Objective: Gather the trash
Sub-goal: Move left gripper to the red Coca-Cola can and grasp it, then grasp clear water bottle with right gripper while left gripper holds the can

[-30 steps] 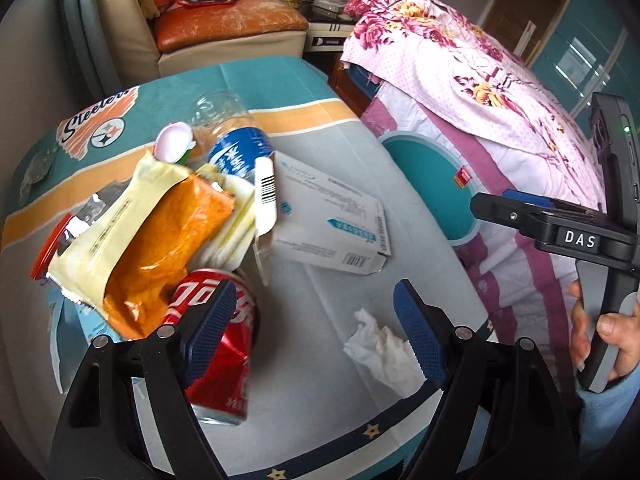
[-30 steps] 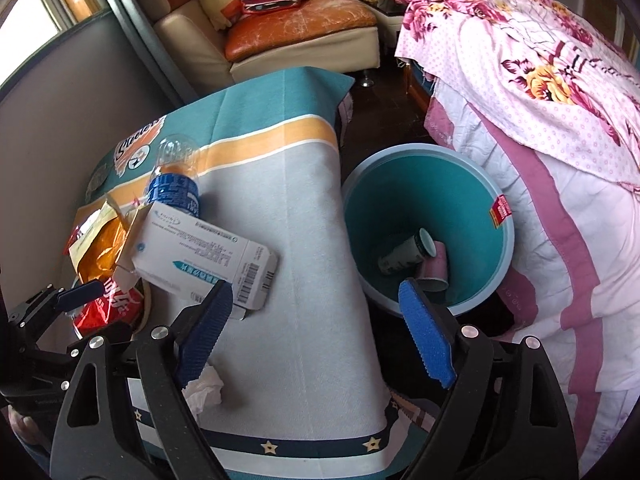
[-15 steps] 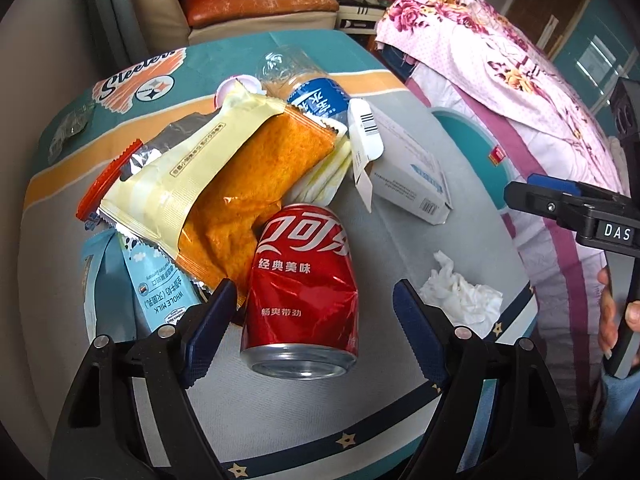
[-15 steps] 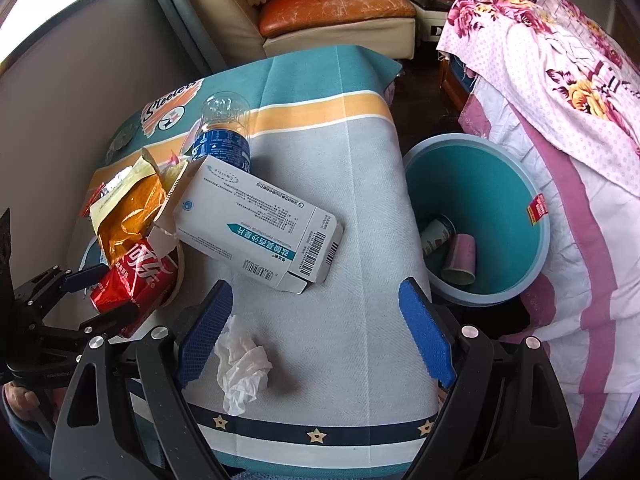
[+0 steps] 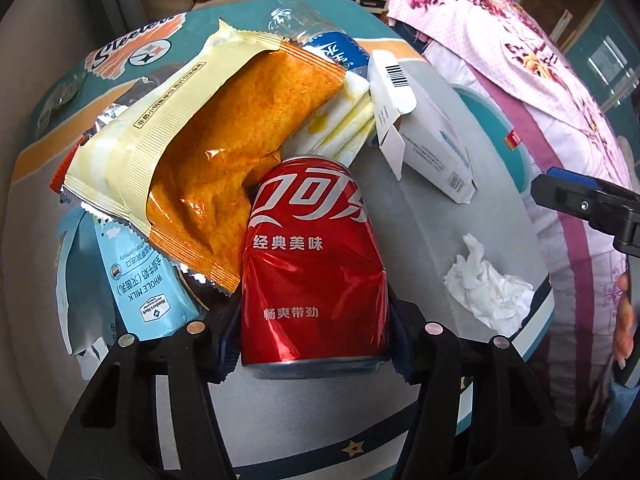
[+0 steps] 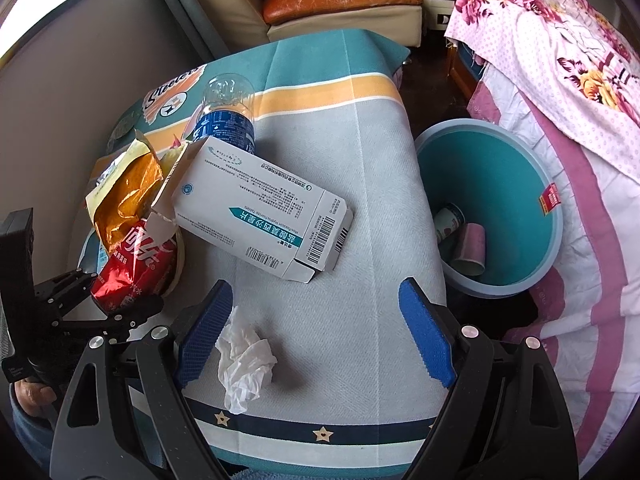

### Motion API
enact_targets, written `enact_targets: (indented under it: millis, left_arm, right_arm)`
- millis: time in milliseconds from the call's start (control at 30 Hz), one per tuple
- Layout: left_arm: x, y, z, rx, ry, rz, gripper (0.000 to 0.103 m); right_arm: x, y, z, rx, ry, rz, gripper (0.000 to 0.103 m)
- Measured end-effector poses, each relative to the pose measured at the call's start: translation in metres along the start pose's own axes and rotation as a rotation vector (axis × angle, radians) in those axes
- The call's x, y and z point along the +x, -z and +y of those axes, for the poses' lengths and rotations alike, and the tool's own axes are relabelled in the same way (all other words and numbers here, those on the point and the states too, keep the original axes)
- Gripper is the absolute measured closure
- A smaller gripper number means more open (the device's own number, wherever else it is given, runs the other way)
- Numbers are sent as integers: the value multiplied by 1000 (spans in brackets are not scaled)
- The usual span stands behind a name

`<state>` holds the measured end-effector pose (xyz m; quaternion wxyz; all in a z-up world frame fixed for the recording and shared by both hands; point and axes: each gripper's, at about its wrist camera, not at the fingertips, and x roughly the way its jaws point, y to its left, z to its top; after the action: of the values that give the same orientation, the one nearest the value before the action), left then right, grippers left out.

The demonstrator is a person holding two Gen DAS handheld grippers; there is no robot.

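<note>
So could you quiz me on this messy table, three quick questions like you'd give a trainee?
1. True or false: the left gripper has the red can between its fingers.
2. What lies nearest the right gripper: A the white box, B the crumpled tissue, C the bottle?
3. Fill in: the teal bin beside the table holds paper ____.

Key: 1 true; 2 B; 3 cups.

The red can [image 5: 316, 264] hides the left gripper's pads (contact unclear); wrappers bury the milk carton [image 5: 148, 280].
</note>
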<state>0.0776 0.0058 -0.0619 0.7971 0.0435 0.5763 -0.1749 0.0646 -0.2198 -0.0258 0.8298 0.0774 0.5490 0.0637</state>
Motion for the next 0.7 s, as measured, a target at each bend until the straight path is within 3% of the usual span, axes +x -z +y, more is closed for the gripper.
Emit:
enact_targets:
  millis: [433, 700]
  left_arm:
    - [-69, 12, -2, 13, 112, -157, 44]
    - [-95, -26, 40, -101, 107, -271, 44]
  right_arm:
    - [0, -7, 14, -34, -5, 10, 22]
    - [0, -42, 27, -55, -9, 7, 22]
